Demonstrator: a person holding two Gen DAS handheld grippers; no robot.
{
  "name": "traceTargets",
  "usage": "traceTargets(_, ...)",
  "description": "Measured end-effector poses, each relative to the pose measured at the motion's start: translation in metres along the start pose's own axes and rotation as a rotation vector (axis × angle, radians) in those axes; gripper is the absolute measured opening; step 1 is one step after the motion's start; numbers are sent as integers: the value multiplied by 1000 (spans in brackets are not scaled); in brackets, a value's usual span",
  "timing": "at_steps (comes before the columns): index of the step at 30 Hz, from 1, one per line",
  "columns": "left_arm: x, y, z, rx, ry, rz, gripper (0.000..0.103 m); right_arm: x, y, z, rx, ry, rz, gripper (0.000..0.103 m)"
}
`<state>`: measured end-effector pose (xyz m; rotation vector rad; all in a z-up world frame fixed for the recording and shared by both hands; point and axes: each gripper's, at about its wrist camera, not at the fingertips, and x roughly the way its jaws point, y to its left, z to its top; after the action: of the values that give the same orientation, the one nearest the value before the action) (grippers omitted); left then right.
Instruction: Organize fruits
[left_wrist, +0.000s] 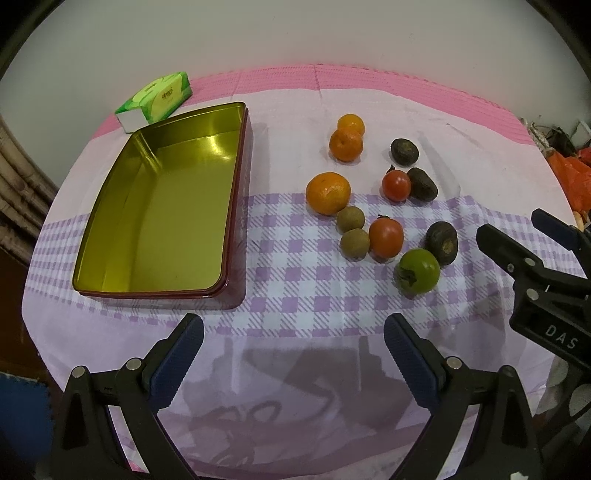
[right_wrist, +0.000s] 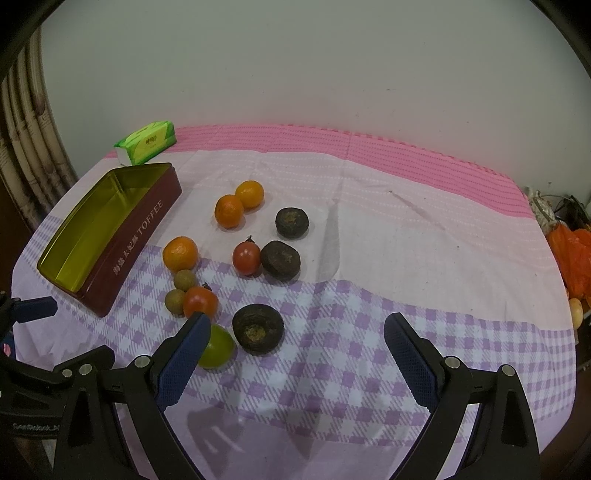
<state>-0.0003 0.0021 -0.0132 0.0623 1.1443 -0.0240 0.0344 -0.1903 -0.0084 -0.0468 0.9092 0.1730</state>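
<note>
My right gripper (right_wrist: 295, 354): jaws spread, empty | round green fruit (right_wrist: 216, 347) on checked cloth just beyond my left fingertip | nearer my right hand than my left | empty gold-lined tin (right_wrist: 110, 206) far left

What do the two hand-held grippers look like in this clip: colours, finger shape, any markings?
Both hand-held grippers, left and right, have black plastic frames with silver round fasteners. Their fingers are angled, with dark blue ribbed pads. The right one's body shows white letters "DAS". No sleeves or cables are visible.
</note>
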Motion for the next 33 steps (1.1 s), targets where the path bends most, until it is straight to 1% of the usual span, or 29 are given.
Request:
traceTargets(7, 5, 2, 0, -14, 25, 10, 97, 1, 1, -1, -1, 3, 1, 95)
traceTargets(33, 7, 1, -3, -8, 42, 10, 97, 3, 2, -3, -2, 12, 6, 95)
